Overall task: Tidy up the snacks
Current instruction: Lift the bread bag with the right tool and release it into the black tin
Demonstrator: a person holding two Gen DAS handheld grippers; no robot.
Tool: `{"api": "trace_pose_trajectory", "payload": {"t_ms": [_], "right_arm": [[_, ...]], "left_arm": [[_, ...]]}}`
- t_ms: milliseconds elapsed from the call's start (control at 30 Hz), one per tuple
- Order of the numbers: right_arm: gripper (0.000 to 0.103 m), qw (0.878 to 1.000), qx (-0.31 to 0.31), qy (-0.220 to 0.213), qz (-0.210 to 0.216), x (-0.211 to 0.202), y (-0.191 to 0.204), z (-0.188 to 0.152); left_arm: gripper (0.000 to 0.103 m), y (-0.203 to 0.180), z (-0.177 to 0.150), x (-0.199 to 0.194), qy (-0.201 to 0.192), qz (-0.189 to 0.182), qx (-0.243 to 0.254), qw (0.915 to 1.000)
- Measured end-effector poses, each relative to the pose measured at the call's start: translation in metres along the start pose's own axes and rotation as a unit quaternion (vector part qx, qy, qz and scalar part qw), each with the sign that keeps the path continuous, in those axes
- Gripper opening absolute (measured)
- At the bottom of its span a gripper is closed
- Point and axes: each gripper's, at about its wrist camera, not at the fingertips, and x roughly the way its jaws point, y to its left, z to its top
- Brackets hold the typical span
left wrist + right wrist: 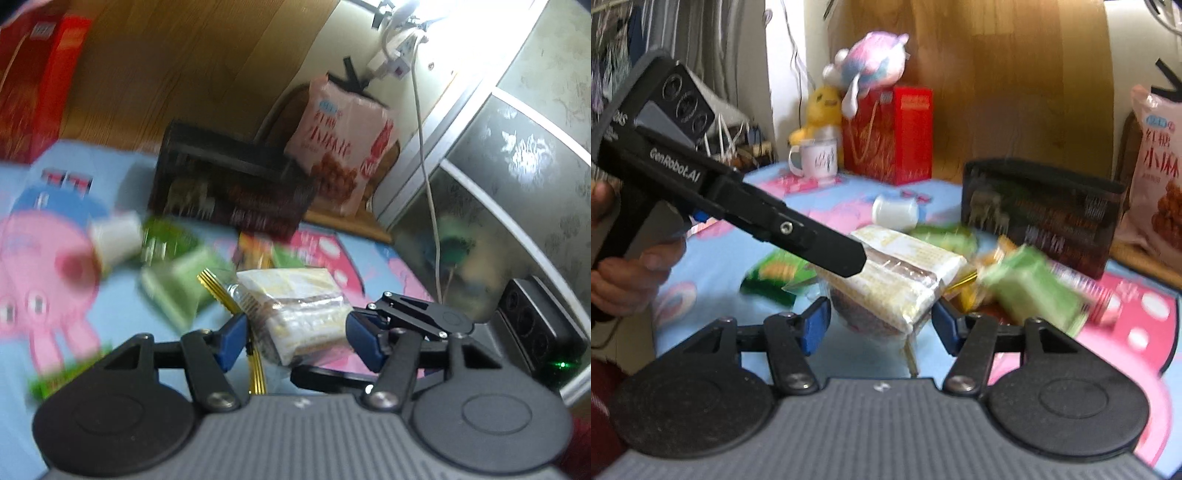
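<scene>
A clear-wrapped pale yellow snack pack (295, 310) (905, 273) with gold ties lies between the blue pads of both grippers. My left gripper (295, 339) is open around it; its body also shows in the right wrist view (738, 206) from the left, tip at the pack. My right gripper (881, 325) is open around the pack's near end; it also shows in the left wrist view (417, 325). Green snack packets (1034, 291) (173, 280) and a white bottle (895, 212) lie nearby. A dark storage box (1041, 218) (229, 184) stands behind.
A pink bag of fried snacks (343, 147) leans behind the box. A red gift bag (890, 136), a white mug (814, 158) and plush toys (868, 62) stand at the back of the cartoon-print cloth (724, 258). A patterned cabinet (517, 166) and a white cable (428, 177) are at right.
</scene>
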Motion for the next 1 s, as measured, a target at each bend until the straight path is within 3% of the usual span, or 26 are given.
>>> {"api": "trace_pose_trajectory", "payload": {"t_ms": [267, 433, 667, 767, 900, 1000], "right_arm": [[0.062, 0.998, 0.045, -0.019, -0.031, 0.034, -0.087, 0.083], [0.060, 0.996, 0.071, 0.000, -0.052, 0.069, -0.132, 0.108], [0.063, 0.993, 0.046, 0.045, -0.098, 0.106, -0.150, 0.105], [0.071, 0.993, 0.046, 0.019, -0.105, 0.089, -0.152, 0.103], [0.071, 0.990, 0.093, -0.040, -0.098, 0.043, -0.156, 0.083], [0.067, 0.985, 0.137, -0.055, -0.085, 0.018, -0.155, 0.060]], "left_arm": [[0.060, 0.005, 0.109, 0.061, -0.041, 0.035, 0.023, 0.9983], [0.061, 0.022, 0.142, 0.107, -0.038, 0.059, 0.004, 0.9975], [0.061, 0.043, 0.142, 0.139, -0.023, 0.071, -0.015, 0.9971], [0.061, 0.045, 0.137, 0.121, -0.041, 0.059, -0.024, 0.9971], [0.061, 0.040, 0.116, 0.090, -0.045, 0.035, -0.023, 0.9981], [0.061, 0.038, 0.087, 0.073, -0.029, 0.018, -0.022, 0.9992]]}}
